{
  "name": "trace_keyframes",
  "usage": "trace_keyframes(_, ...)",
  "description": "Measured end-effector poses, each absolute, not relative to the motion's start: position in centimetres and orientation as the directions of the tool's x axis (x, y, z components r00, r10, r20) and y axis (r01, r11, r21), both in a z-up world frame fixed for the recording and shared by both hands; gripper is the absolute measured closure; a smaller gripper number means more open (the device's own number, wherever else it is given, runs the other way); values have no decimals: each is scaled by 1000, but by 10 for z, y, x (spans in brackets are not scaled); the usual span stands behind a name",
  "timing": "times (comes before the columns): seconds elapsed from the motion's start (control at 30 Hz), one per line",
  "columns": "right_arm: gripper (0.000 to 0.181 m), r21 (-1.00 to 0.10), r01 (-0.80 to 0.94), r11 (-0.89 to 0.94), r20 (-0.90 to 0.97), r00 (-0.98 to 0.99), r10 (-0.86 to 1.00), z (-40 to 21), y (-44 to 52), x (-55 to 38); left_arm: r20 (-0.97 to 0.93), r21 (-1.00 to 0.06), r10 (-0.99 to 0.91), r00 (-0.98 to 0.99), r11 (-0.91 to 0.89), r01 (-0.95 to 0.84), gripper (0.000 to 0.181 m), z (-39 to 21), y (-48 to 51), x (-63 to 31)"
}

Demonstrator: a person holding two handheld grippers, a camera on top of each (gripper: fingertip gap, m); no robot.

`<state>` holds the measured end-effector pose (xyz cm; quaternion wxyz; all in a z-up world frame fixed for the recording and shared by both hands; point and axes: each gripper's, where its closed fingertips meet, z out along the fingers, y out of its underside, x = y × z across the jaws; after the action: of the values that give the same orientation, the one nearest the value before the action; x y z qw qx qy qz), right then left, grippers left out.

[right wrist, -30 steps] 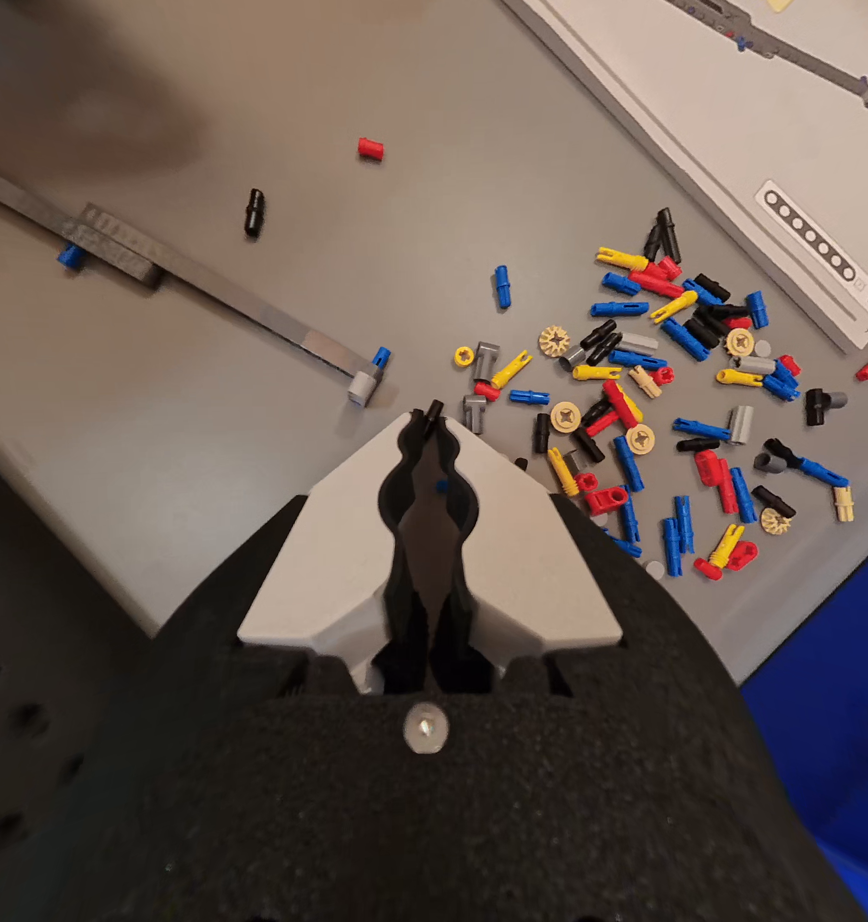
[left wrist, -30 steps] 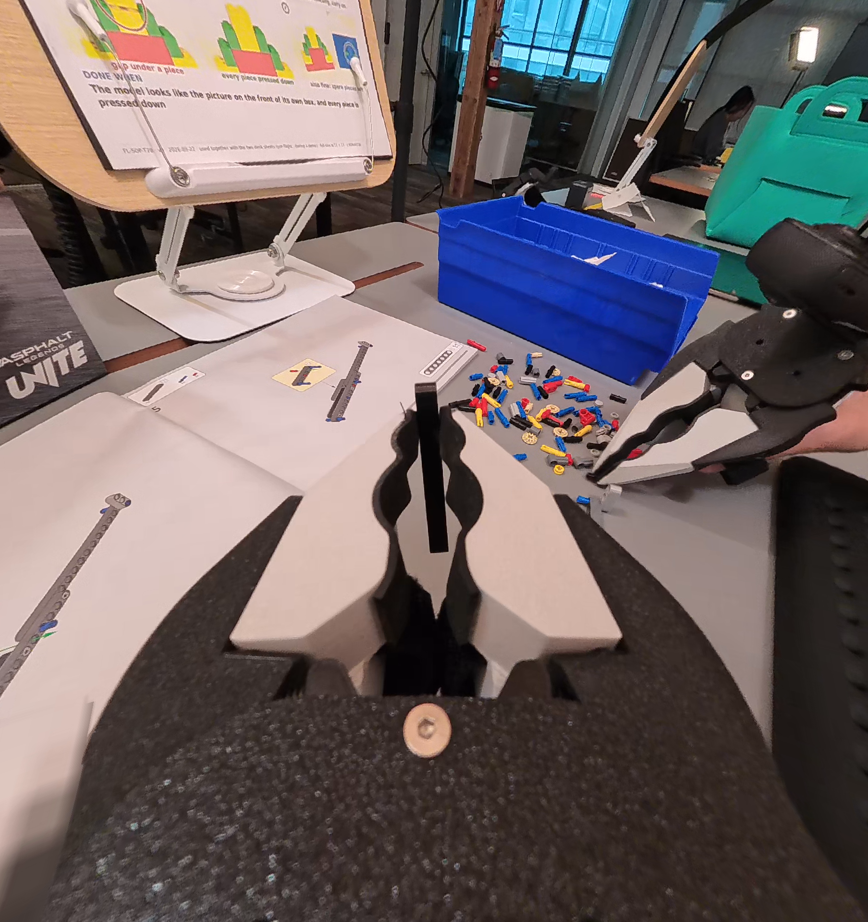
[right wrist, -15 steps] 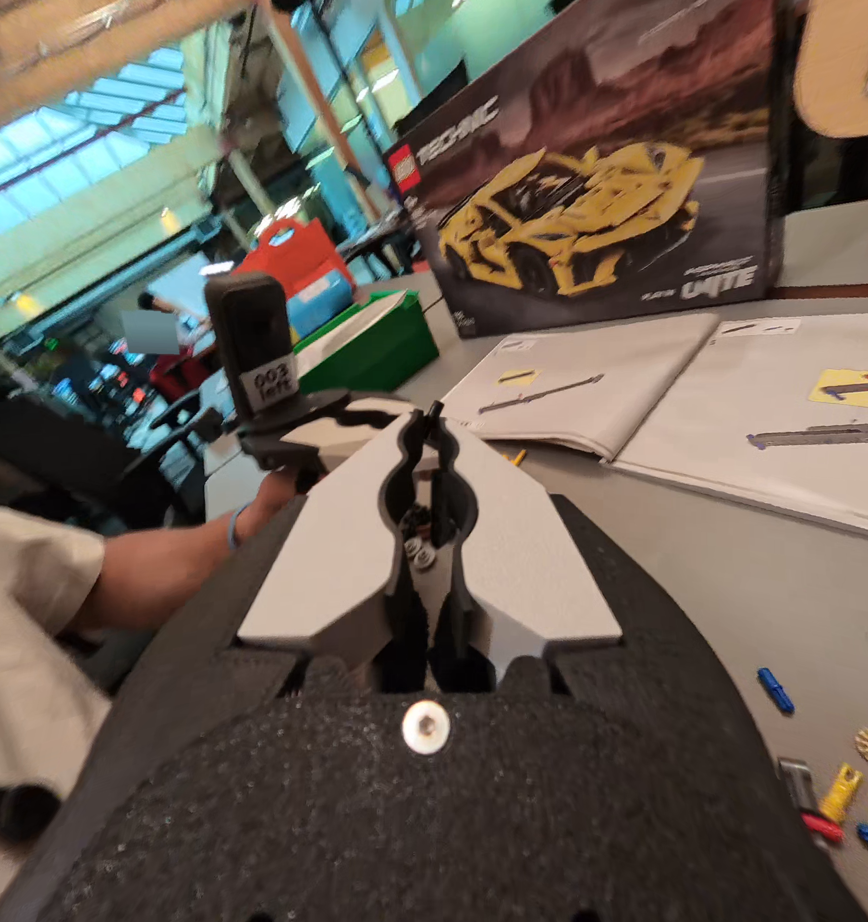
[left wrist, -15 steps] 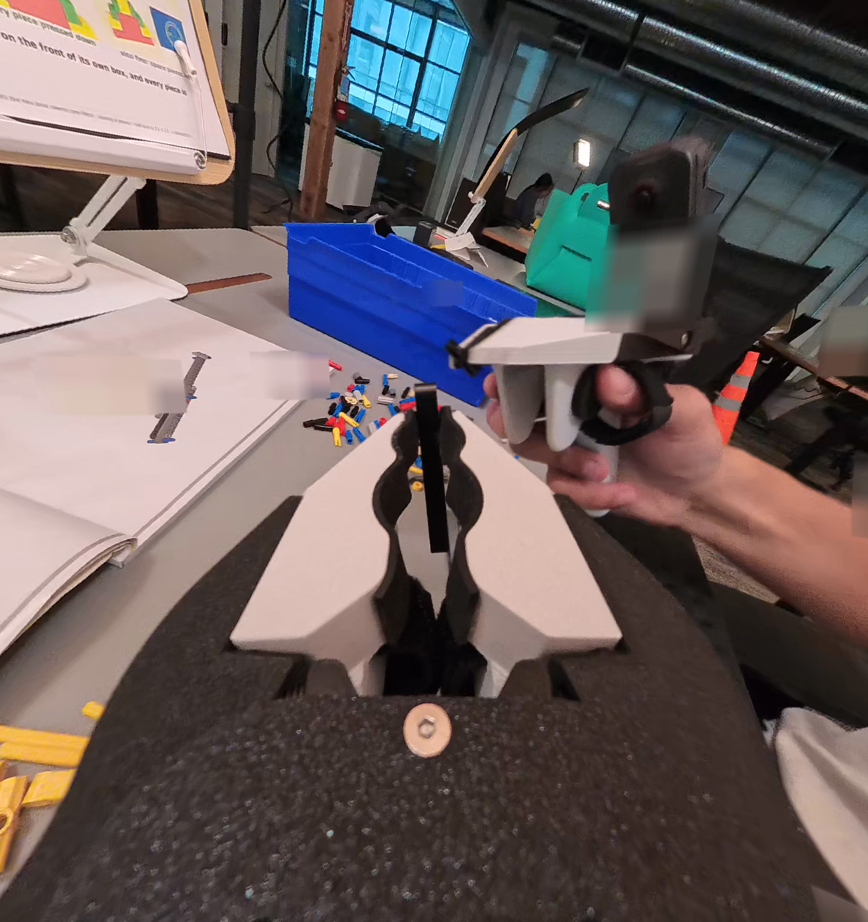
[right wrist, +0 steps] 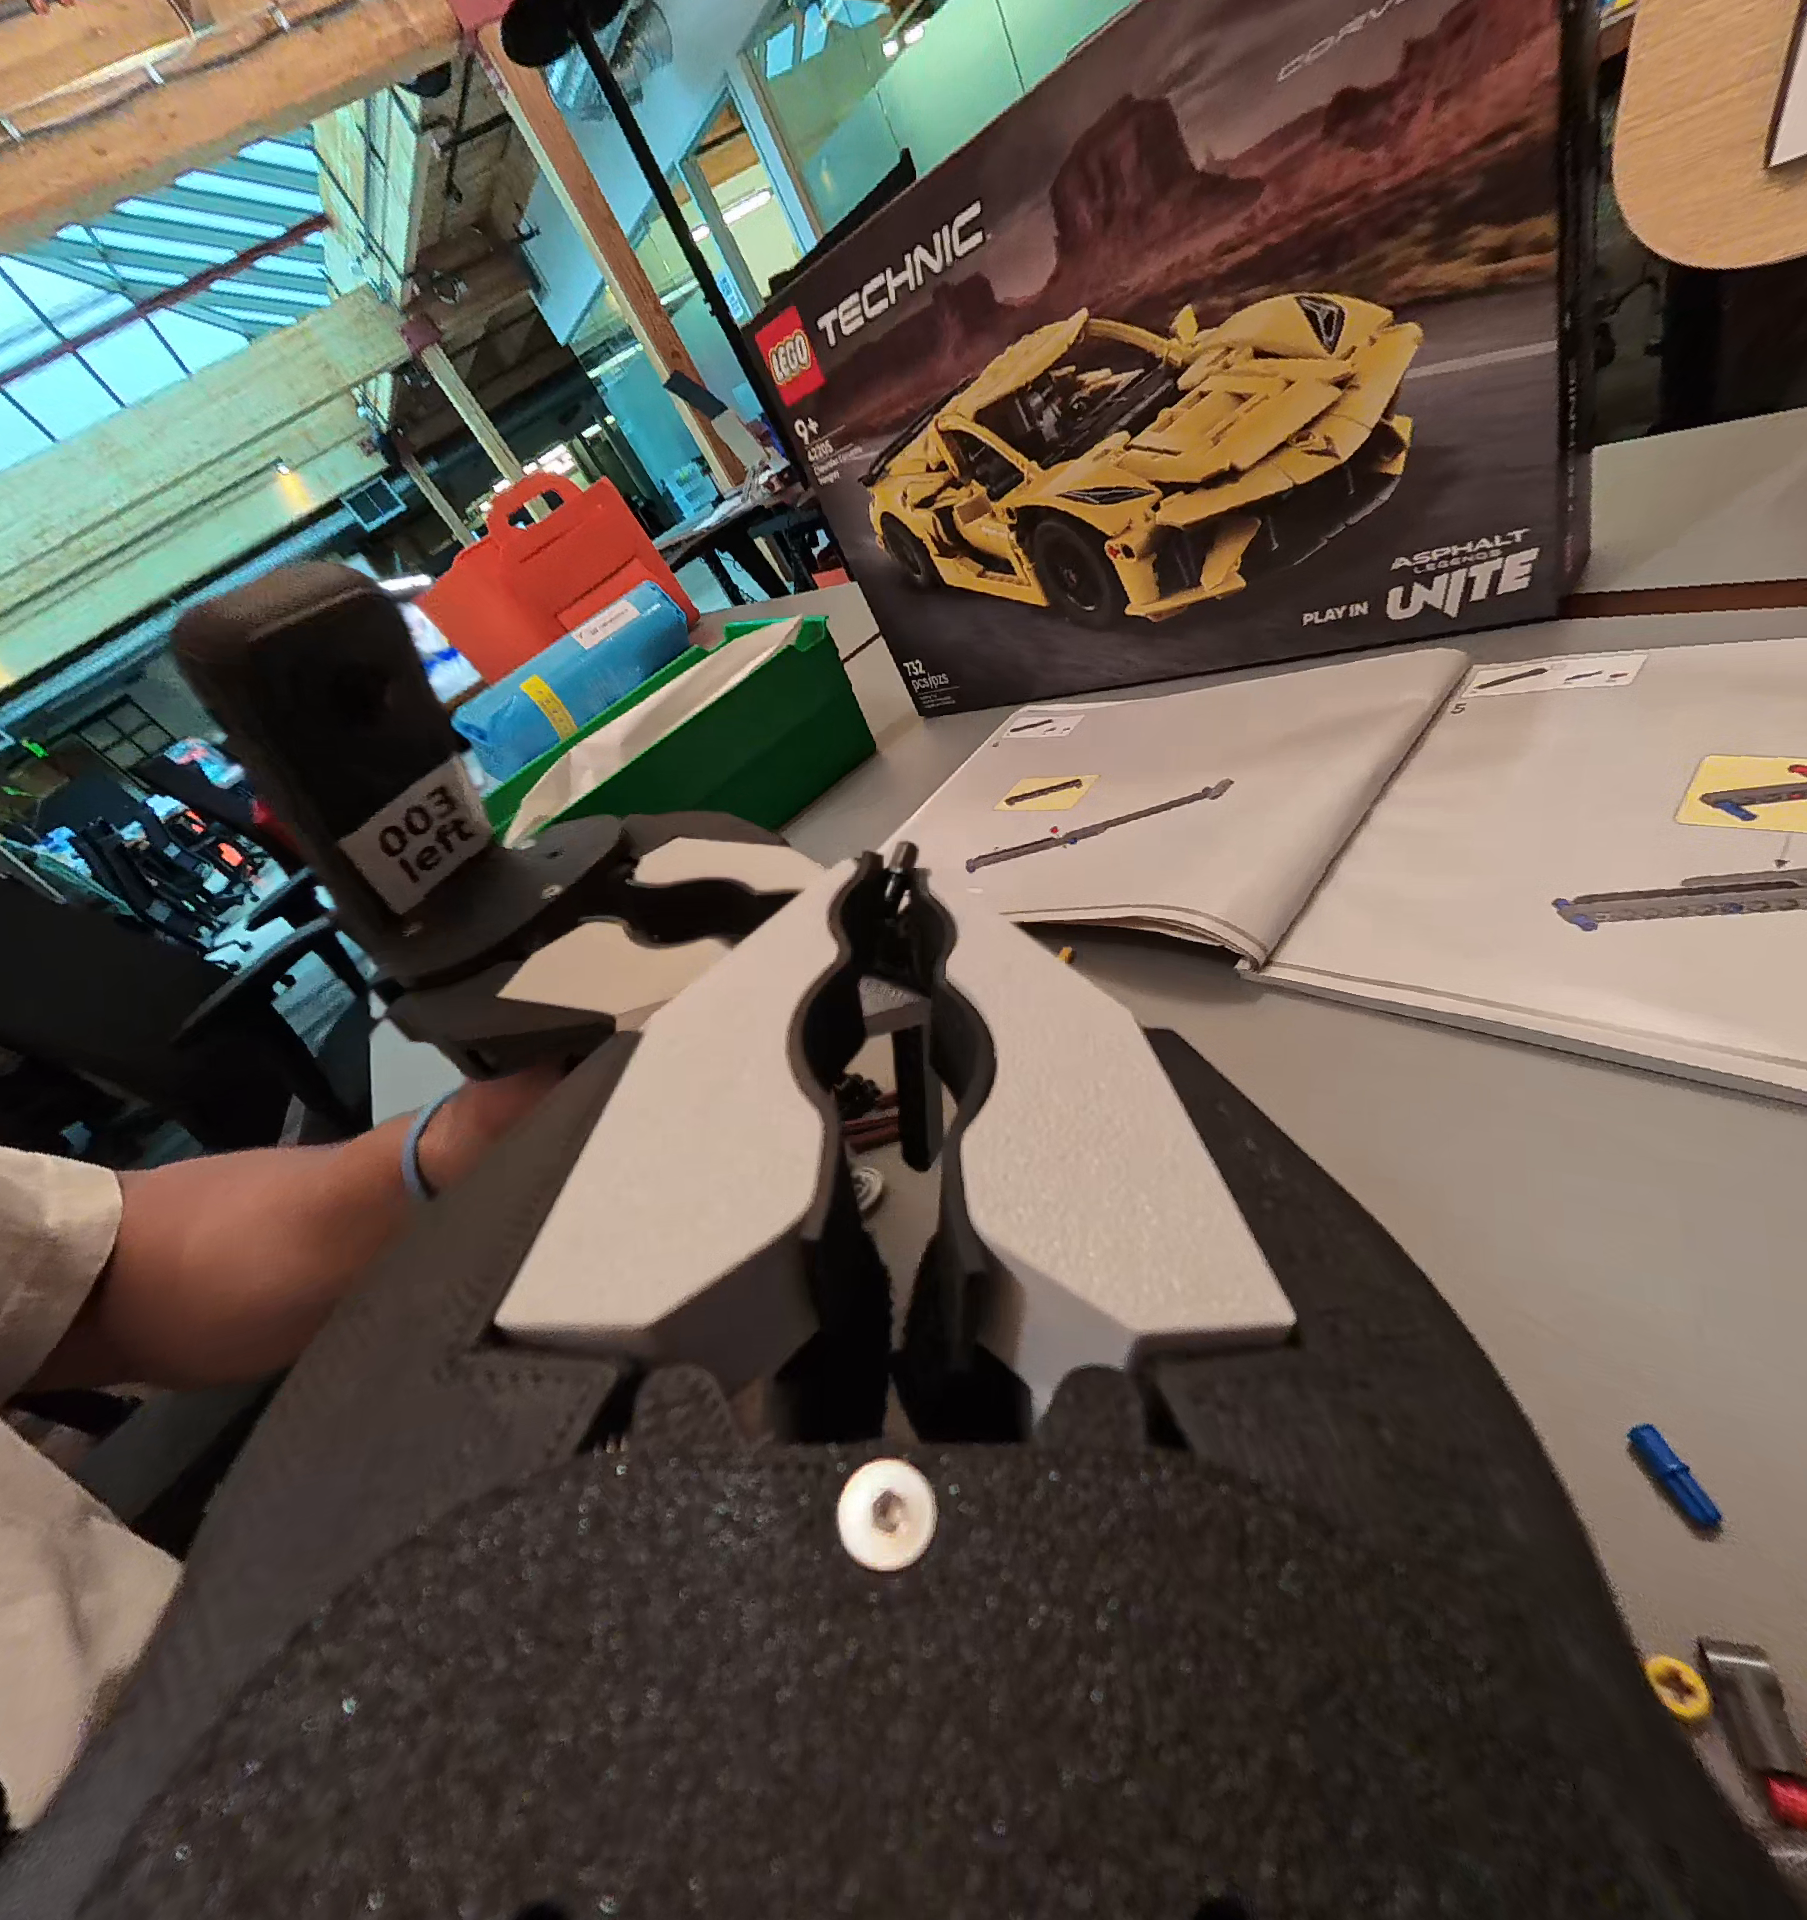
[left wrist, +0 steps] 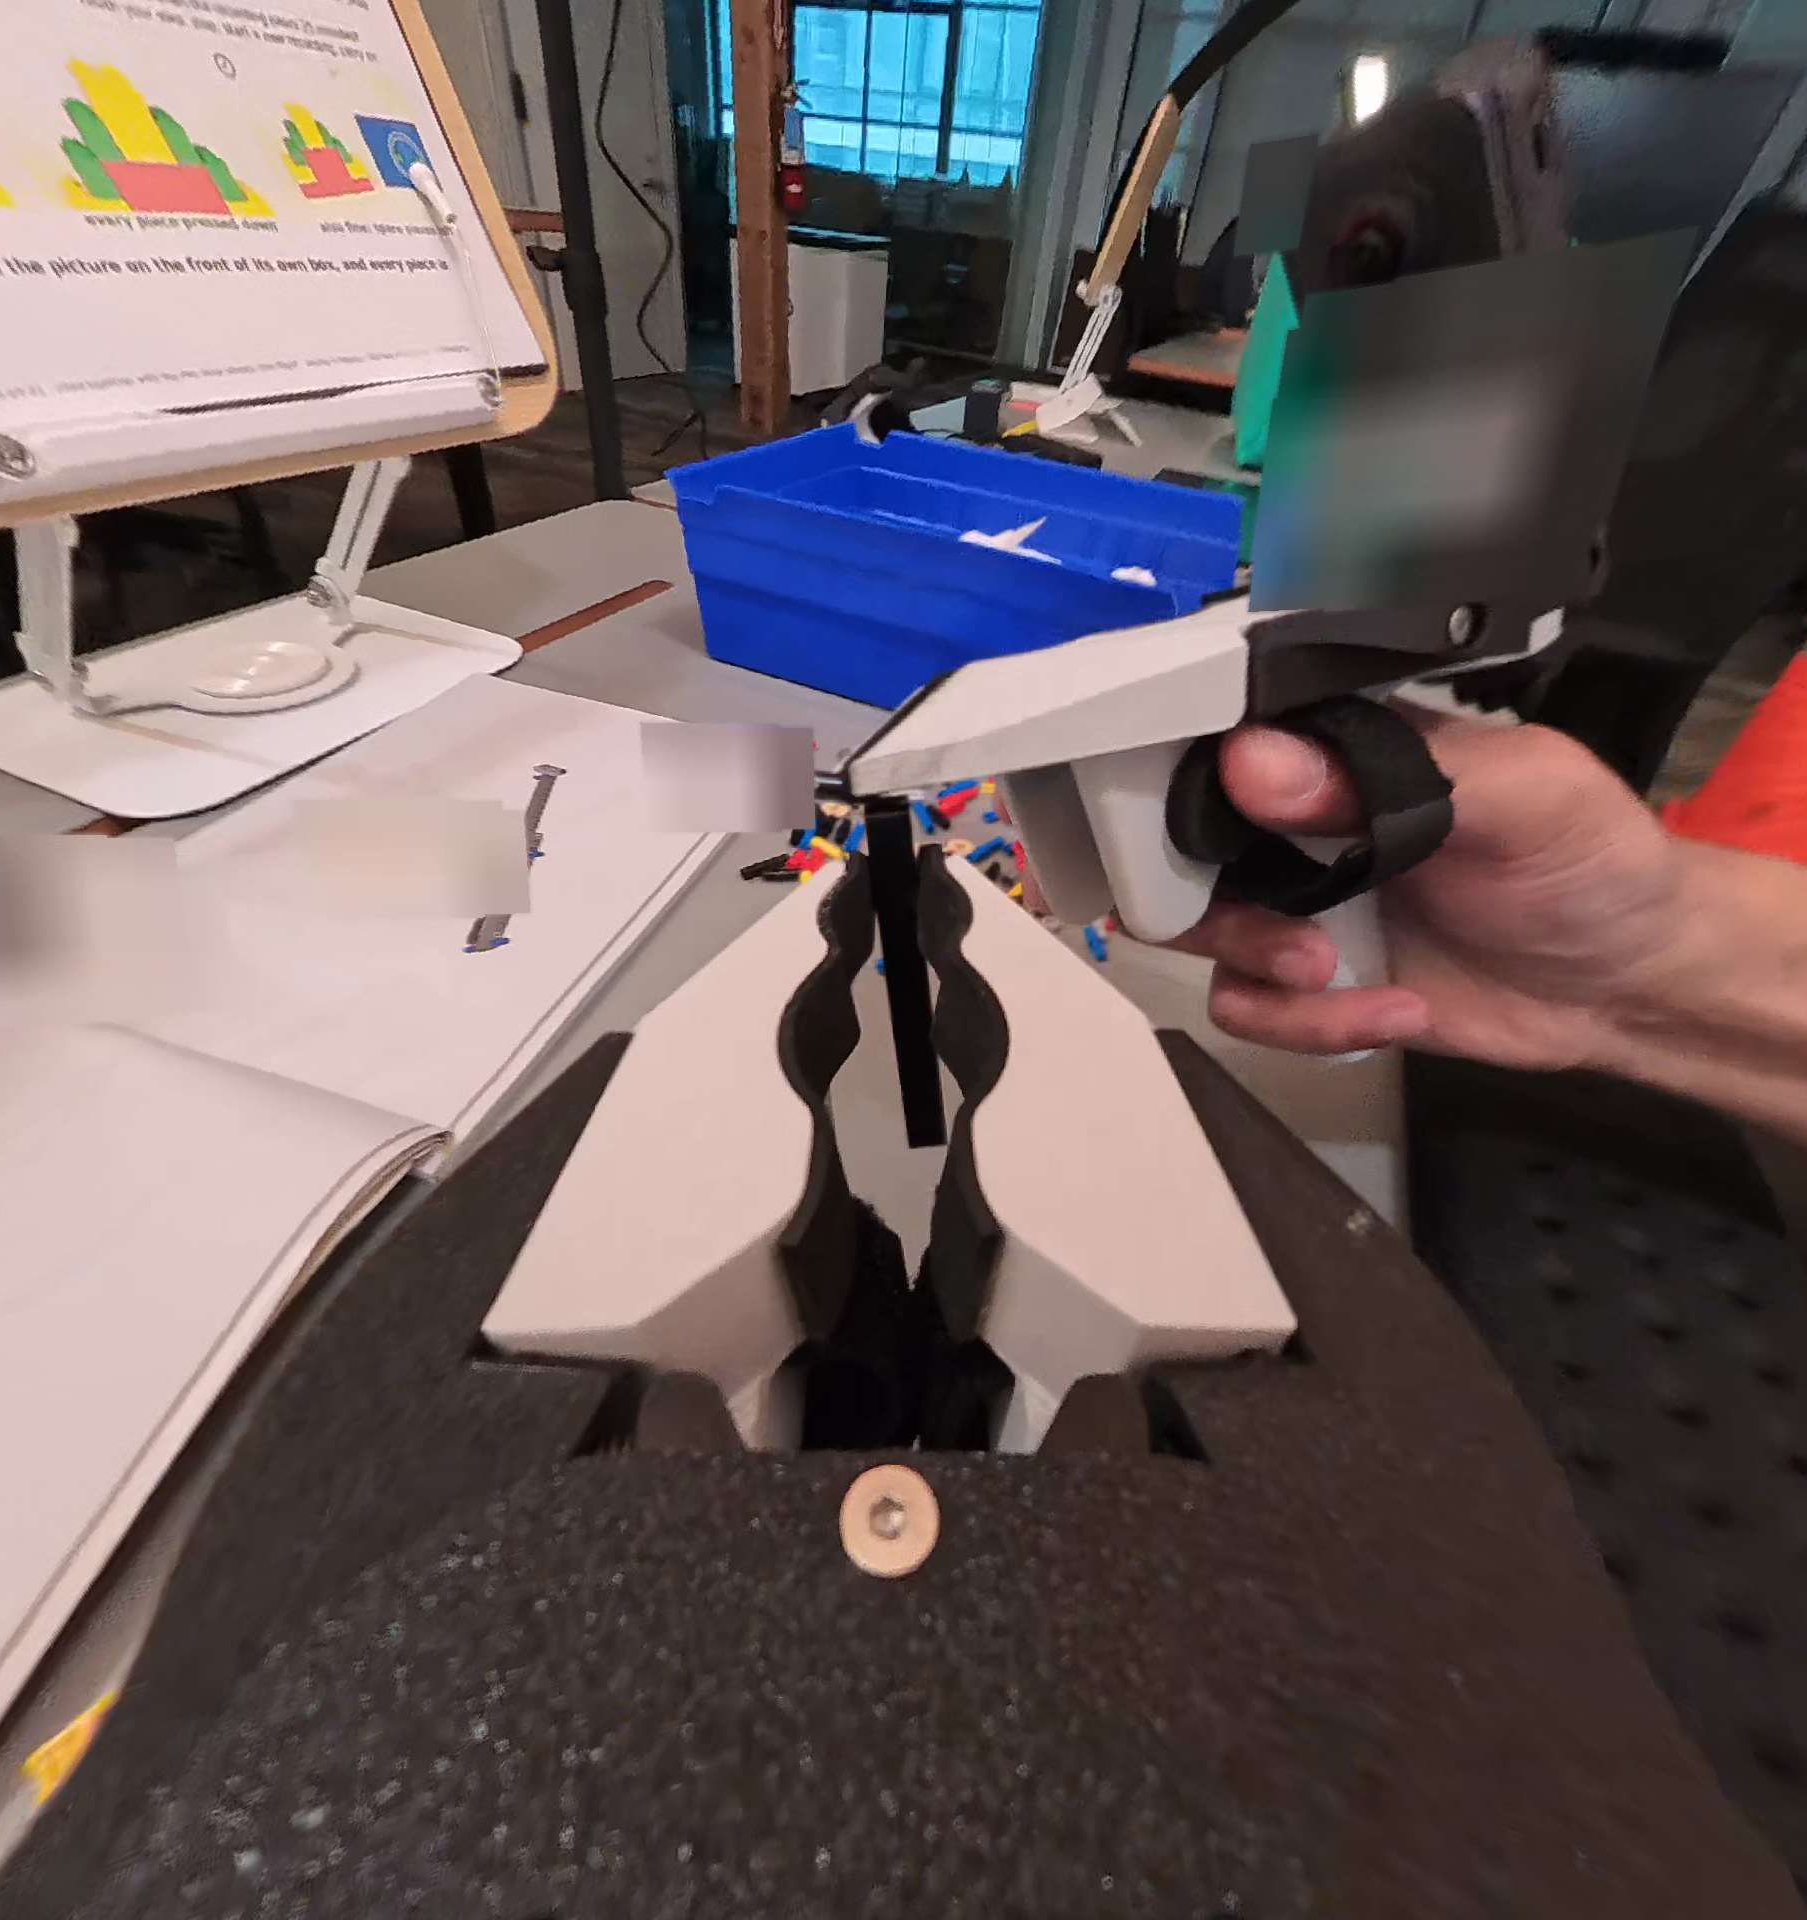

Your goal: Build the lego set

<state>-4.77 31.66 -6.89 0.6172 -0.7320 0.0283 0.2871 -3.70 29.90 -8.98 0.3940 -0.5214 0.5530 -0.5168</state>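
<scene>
Grey table [right wrist: 1398, 1195] bears booklet [right wrist: 1501, 831], bin [left wrist: 940, 582], loose pieces [left wrist: 940, 821].

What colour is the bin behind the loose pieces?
Blue; the bin shows best in the left wrist view.

A wooden post [left wrist: 761, 208] rises at twelve o'clock before blue-lit windows [left wrist: 868, 94]. An orange traffic cone [left wrist: 1803, 748] stands at three o'clock. Skylights [right wrist: 99, 301] brighten the ceiling at ten o'clock.

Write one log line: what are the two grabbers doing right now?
left gripper: shut on black beam | right gripper: shut on black pin, at beam's top | table: loose pieces
</scene>
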Motion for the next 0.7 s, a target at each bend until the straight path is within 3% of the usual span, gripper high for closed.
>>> trace_keyframes(0.27, 178, -902, -368, -226, -419, 872, 253, -68, 311, -33, 70, -979, -994, -82, -52, -199, 175, -96, 311, -36)
trace_keyframes(0.37, 178, -888, -168, -428, -291, 926, 241, -96, 301, -27, 82, -973, -996, -19, -76, -219, 175, -100, 329, -38)
trace_keyframes(0.43, 178, -757, 60, -650, -158, 950, 271, -127, 289, -12, 101, -972, -995, 15, -102, -211, 175, -99, 341, -40)
trace_keyframes(0.5, 177, -528, 253, -811, -93, 932, 351, -156, 277, 5, 136, -970, -989, 56, -145, -193, 175, -96, 355, -43)
trace_keyframes(0.7, 177, 2, 546, -838, -130, 831, 541, -193, 271, 27, 230, -956, -961, 153, -252, -150, 175, -97, 392, -53)
